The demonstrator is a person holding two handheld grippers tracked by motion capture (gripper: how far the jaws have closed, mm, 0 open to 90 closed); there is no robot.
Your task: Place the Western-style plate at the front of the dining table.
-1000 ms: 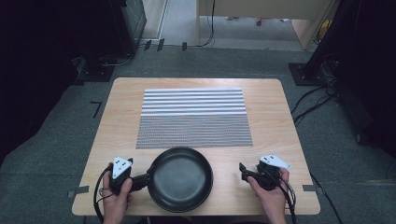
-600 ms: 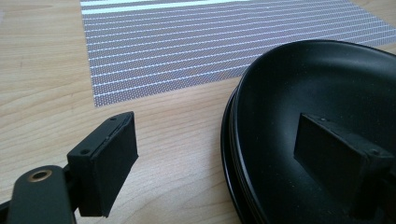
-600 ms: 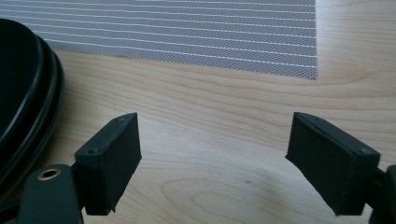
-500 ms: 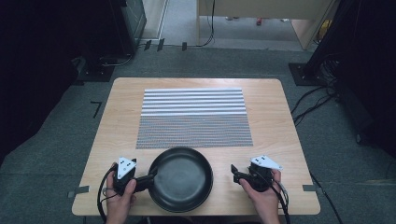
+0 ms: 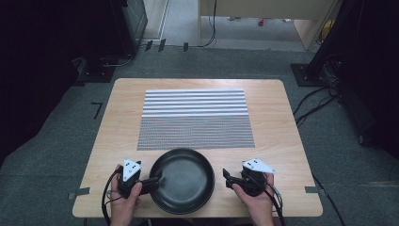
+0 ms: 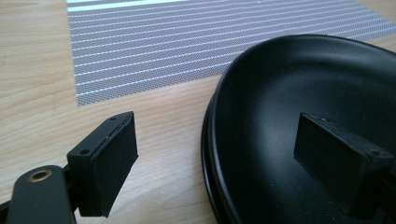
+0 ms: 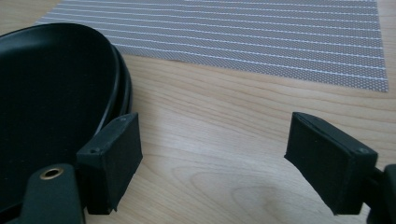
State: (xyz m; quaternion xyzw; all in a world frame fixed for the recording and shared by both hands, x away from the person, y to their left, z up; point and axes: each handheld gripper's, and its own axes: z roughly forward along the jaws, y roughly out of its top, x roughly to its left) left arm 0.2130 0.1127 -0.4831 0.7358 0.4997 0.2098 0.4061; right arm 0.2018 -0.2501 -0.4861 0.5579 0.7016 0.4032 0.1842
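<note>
Left gripper (image 6: 215,163) set wide, one jaw outside the rim and the other inside the bowl of the round black shallow pan (image 6: 299,130), straddling the wall without yet pinching it. Best to sink a little lower so both pads face the rim squarely, then close slowly and evenly, keeping the wrist level so the pan does not tip up on its far edge. Right gripper (image 7: 215,163) also spread wide and holding nothing, its near jaw just beside the pan's opposite rim (image 7: 56,93), not straddling it; worth sliding across until the rim sits between the pads before closing, so both sides share the load. Pan resting at the near edge of the pale wooden counter (image 5: 113,122), between the two hands, touching or just short of the grey and white striped woven placemat (image 5: 195,117) lying behind it. Beyond the counter: grey carpet, dark stands, trailing black cables (image 5: 310,101).
</note>
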